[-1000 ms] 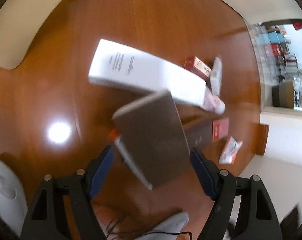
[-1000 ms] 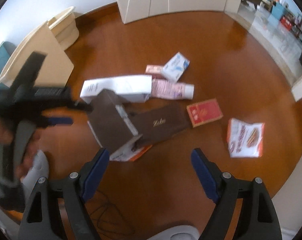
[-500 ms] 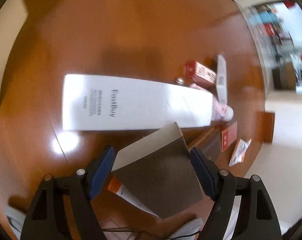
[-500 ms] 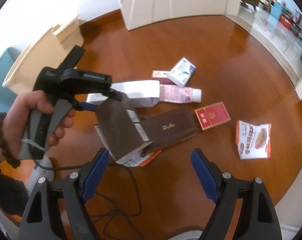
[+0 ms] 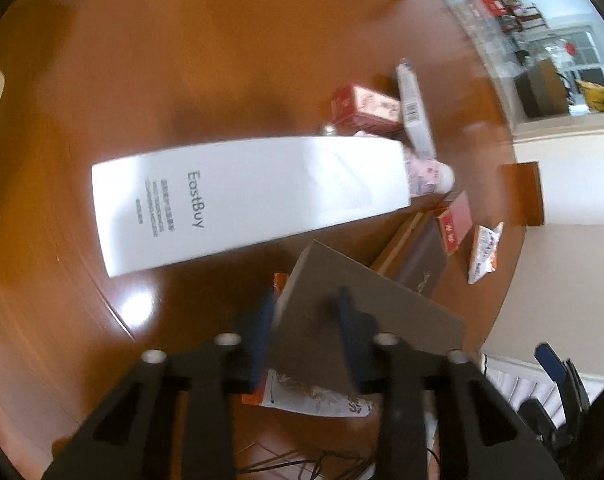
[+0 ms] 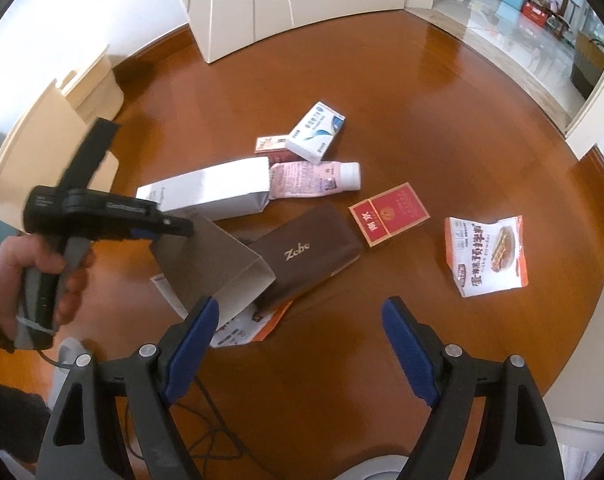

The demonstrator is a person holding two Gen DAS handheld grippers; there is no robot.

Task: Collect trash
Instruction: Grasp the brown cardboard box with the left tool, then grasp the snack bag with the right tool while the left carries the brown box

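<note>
On the wooden floor (image 6: 422, 100) lies a heap of trash. My left gripper (image 5: 304, 308) (image 6: 182, 227) has its jaws closing, with one wall of an open grey-brown box (image 5: 362, 320) (image 6: 214, 268) pinched between the pads. That box is tilted over an orange-and-white leaflet (image 6: 246, 328). Beyond it lie a long white EastBuy carton (image 5: 242, 196) (image 6: 210, 196), a dark brown Zebo box (image 6: 306, 256), a red cigarette pack (image 6: 388, 214) and a snack packet (image 6: 486, 256). My right gripper (image 6: 302, 320) hangs open above the floor with nothing between its fingers.
A pink tube (image 6: 314, 180), a blue-and-white carton (image 6: 316, 132) and a small red box (image 6: 270, 146) lie behind the white carton. Cream bins (image 6: 42, 148) stand at the left, white cabinet doors (image 6: 262, 0) at the back. A dark cable (image 6: 210, 420) trails on the floor.
The left jaws have gone from wide apart to pinching the grey-brown box's wall, after the gripper sank and rolled toward the heap. The right gripper has barely shifted.
</note>
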